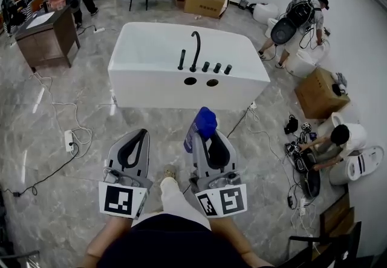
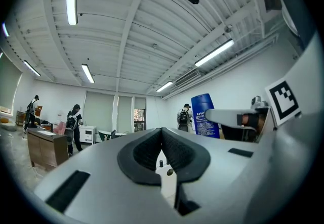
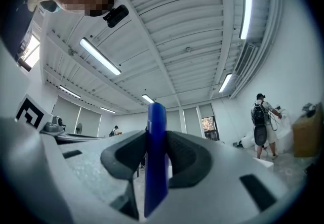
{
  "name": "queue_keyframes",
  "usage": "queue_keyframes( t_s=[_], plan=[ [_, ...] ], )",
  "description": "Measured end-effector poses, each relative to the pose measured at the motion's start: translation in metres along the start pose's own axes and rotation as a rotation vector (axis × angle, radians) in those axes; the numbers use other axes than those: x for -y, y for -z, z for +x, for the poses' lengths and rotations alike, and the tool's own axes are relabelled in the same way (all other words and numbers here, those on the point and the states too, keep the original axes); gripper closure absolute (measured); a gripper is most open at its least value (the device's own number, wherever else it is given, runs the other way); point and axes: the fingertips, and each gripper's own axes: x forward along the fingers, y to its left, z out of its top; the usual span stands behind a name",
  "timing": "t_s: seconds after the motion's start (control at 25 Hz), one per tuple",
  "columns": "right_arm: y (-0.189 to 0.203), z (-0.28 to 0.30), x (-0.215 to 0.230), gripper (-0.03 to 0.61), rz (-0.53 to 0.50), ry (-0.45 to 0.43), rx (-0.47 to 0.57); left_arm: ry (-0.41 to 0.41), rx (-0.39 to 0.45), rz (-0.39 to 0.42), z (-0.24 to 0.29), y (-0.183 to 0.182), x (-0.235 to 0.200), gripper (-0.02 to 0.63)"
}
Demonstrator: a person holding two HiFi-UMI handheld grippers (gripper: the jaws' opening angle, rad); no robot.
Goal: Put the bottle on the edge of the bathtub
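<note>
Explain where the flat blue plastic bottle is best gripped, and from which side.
Grip the flat blue plastic bottle across its two broad faces, approaching from its narrow edge: it is thin, so pads sit flush there, as the right tool shows.

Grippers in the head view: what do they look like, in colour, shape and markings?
The left gripper and the right gripper look alike: grey, wedge-shaped bodies with black padded jaws that curve round an oval opening. At the back each carries a white cube with black square markers.
</note>
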Motion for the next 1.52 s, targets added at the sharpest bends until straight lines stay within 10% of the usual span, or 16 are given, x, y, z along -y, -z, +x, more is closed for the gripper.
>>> queue_keyframes(
  t_s=[0.84, 1.52],
  plan=[
    [0.059, 0.245, 0.132, 0.451, 0.005, -0.107, -0.030, -0.146, 0.030, -0.010, 0.248, 0.022, -0.118, 0.612],
    [0.109, 0.330, 0.173, 0.451, 0.038, -0.104, -0.052, -0.186, -0.024, -0.004, 0.324, 0.062, -0.173, 0.612]
  ],
)
